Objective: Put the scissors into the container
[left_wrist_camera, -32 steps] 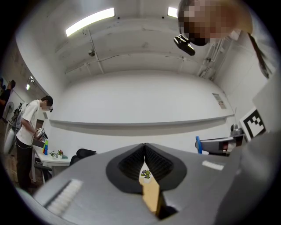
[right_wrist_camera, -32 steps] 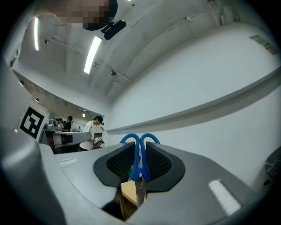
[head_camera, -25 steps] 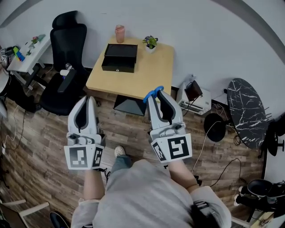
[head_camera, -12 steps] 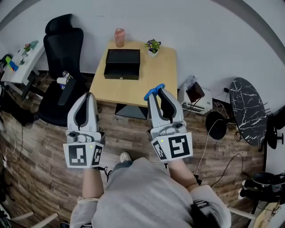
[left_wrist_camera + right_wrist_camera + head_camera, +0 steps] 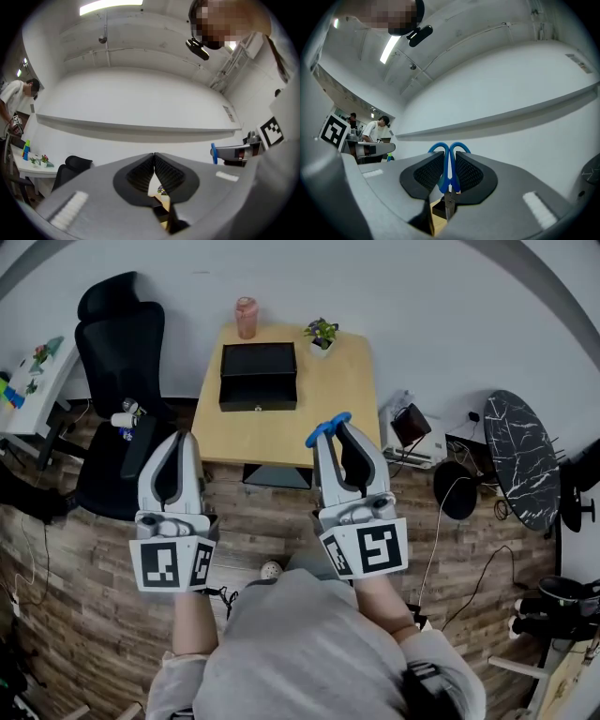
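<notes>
Blue-handled scissors (image 5: pixel 324 430) are clamped in my right gripper (image 5: pixel 336 437), handles poking out past the tips. In the right gripper view the scissors (image 5: pixel 449 157) stand upright between the shut pads, blades pointing down toward the black container (image 5: pixel 442 209). In the head view that container (image 5: pixel 258 376) is an open black box on the far left part of the wooden table (image 5: pixel 319 399), well ahead of both grippers. My left gripper (image 5: pixel 177 442) hovers level with the right one, to its left. Its jaws (image 5: pixel 153 155) are shut with nothing in them.
A pink cup (image 5: pixel 247 317) and a small potted plant (image 5: pixel 322 334) stand at the table's back edge. A black office chair (image 5: pixel 112 381) is left of the table. A printer (image 5: pixel 412 439) and a round marble table (image 5: pixel 520 460) lie to the right. People stand far off (image 5: pixel 377 131).
The table and container have shifted toward the middle of the head view and the chair sits further in. Both grippers keep their pose, the scissors still held.
</notes>
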The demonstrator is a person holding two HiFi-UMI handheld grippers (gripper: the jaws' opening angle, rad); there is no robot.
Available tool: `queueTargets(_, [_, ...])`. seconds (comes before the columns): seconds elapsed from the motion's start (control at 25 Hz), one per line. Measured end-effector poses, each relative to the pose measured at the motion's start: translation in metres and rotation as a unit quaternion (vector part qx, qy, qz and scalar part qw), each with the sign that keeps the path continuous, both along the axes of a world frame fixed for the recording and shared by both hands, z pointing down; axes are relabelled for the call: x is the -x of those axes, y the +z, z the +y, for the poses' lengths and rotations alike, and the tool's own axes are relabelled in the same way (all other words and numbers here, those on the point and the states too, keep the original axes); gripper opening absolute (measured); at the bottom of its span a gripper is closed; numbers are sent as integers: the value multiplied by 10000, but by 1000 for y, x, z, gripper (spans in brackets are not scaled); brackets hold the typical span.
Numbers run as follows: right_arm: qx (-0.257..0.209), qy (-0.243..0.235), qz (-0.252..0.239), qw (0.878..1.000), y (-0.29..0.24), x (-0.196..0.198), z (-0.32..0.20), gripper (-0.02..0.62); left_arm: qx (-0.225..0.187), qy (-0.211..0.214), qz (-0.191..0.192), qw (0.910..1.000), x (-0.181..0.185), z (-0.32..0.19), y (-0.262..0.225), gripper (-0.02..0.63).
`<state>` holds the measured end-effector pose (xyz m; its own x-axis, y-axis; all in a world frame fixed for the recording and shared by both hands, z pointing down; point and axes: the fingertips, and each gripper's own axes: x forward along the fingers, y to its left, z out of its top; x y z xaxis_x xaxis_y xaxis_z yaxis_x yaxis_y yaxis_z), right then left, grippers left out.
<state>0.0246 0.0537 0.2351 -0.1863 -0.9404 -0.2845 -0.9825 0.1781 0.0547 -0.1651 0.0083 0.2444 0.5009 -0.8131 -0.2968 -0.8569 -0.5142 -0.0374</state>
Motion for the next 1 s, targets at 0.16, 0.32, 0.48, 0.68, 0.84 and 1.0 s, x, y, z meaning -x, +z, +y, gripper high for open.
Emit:
queueTargets(0.16, [95, 137, 30, 9999, 5, -8, -8, 75, 99, 173, 31, 9998, -12, -14, 8, 58])
queueTargets(0.32, [145, 186, 37, 9997, 8, -17, -27, 75, 164, 221, 1, 9996, -20, -32, 14, 58])
queueTargets(0.48, [143, 133, 21, 9998, 10, -20, -52, 75, 179, 118, -20, 9998, -18, -56, 14, 58])
queueTargets(0.68, [103, 32, 18, 9999, 6, -26, -92, 75, 94, 24, -9, 10000, -24, -94, 6, 58])
queueTargets(0.84, [43, -39, 42, 10000, 0, -33, -126, 75, 28, -9, 22, 10000, -33, -126, 0, 58])
queueTargets(1.0, [5, -128, 42, 9999, -6, -44, -159, 75, -5, -91, 35, 10000, -44, -155, -5, 58])
